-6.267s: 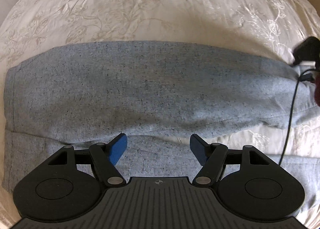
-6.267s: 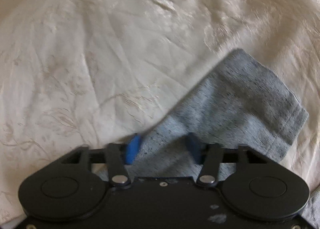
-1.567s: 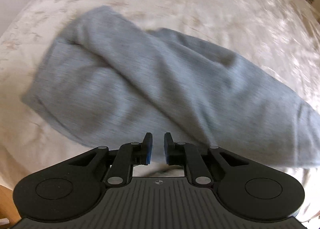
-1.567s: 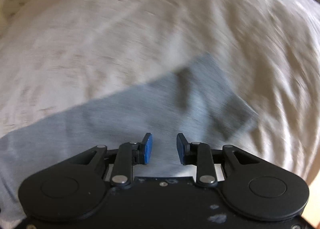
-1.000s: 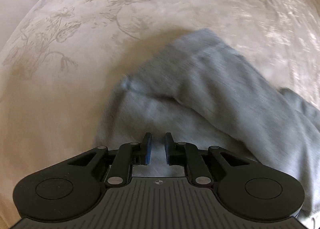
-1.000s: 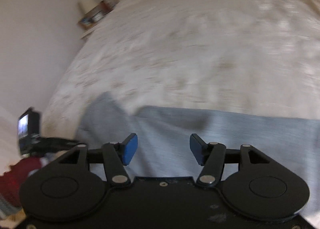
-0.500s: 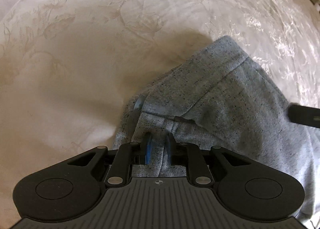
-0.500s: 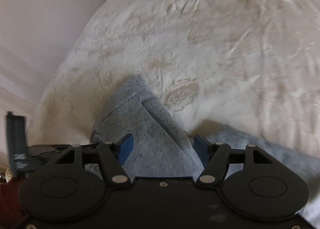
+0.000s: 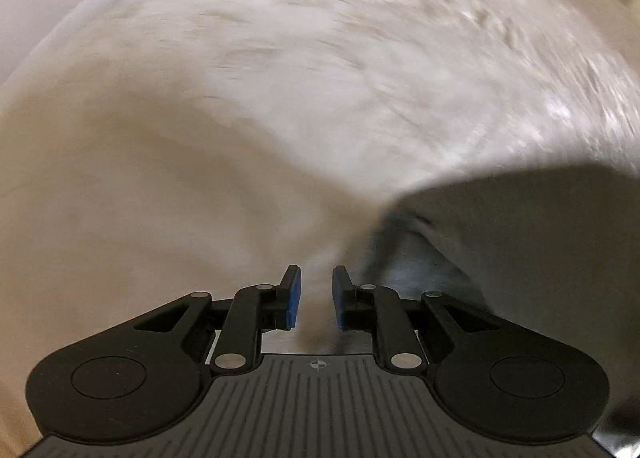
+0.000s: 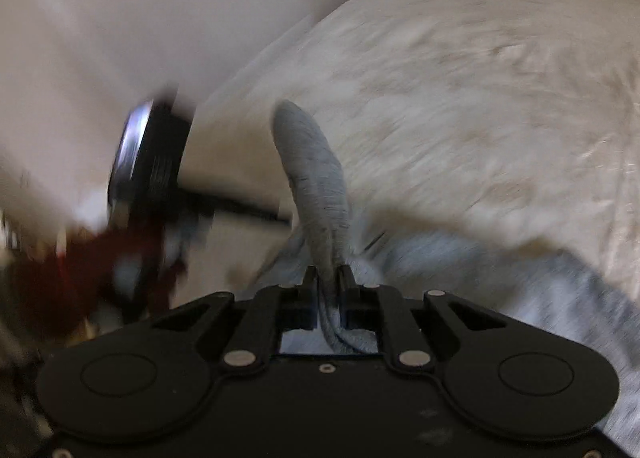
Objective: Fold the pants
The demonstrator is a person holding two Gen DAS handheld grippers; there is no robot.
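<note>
1. The right gripper (image 10: 327, 278) is closing, and its black jaws already pinch a bunched fold of the grey pants (image 10: 320, 182). The cloth runs down between the pads and out again in the gap behind them.

2. Beyond the jaws that pinched fold stands up as a narrow, rounded tongue of speckled grey knit, leaning slightly to the left. The rest of the garment spreads low to the right, lying on the bed.

3. The left gripper (image 9: 316, 296) has its blue-padded fingers (image 9: 291, 298) drawn nearly together, with a narrow slot between them. Through the slot only pale, blurred fabric shows. Whether anything is gripped there cannot be told.

4. Just right of the left gripper's right finger a dark, shadowed mass of the grey pants rises and fills the right side of the left wrist view, with a crumpled edge near the fingertip.

5. Under both tools lies a cream bedspread (image 9: 280, 78), glossy, with a faint woven pattern smeared by motion blur.

6. In the right wrist view, the other hand-held unit (image 10: 152, 162) shows to the left as a black block with a shiny face, and a dark red sleeve (image 10: 68, 274) sits below it.

7. A pale wall (image 10: 120, 10) stands behind the bed.
</note>
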